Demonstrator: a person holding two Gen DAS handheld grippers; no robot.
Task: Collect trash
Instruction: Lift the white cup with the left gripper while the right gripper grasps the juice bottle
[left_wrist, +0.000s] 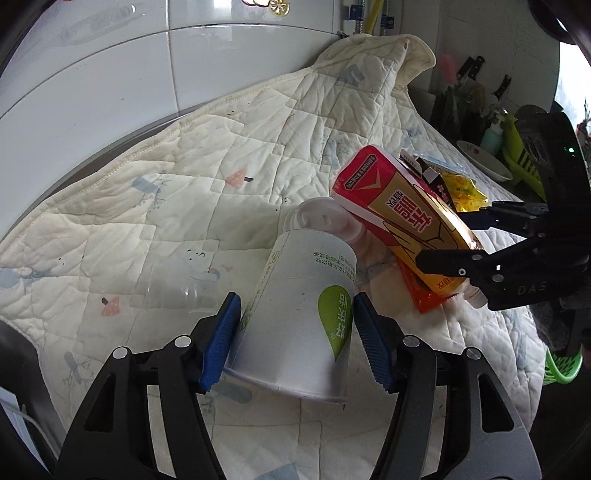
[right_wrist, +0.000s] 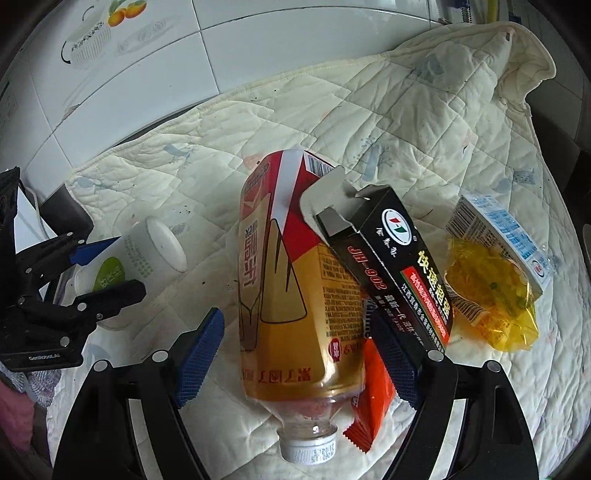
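Jaws of my left gripper (left_wrist: 295, 321) clamp a white paper cup (left_wrist: 299, 317) across its sides; my right gripper (right_wrist: 295, 350) straddles, without touching, a gold-labelled plastic bottle (right_wrist: 291, 295) lying lengthwise between them.

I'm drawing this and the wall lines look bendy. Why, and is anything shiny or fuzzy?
Left wrist view: the fisheye lens bows the tile wall; a window glares white; the paper cup looks sharp. Right wrist view: bowed too, corners dark; the bottle is sharp, its label glossy.
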